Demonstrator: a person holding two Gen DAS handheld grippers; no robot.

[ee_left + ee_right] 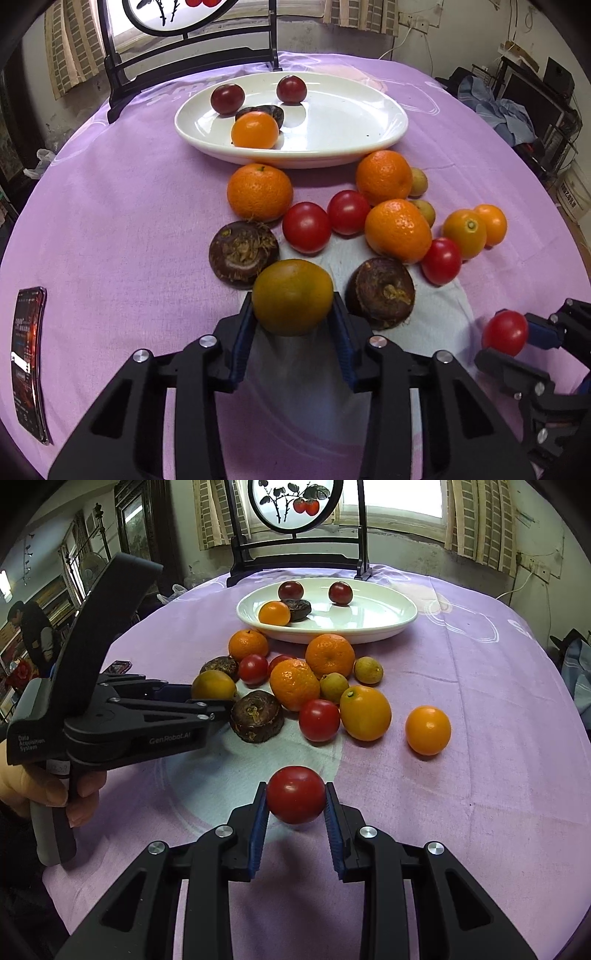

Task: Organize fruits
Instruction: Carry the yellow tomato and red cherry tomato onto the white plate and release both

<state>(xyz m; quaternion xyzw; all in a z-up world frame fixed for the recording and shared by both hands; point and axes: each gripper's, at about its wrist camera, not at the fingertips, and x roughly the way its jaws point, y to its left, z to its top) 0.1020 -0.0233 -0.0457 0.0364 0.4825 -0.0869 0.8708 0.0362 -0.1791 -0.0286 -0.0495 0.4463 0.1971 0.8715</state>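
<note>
We see a lilac cloth (pixel 480 709) spread over the bench, with a paler blue-grey patch near the middle. At the far edge stands a dark wooden frame (pixel 295 559) carrying a round painted panel (pixel 293 502) of red fruit on a branch. A phone (pixel 29 363) lies flat near the left edge, screen lit. Behind hang striped curtains (pixel 476 520) beside a window; a bundle of what may be blue clothing (pixel 498 107) sits to the right.
</note>
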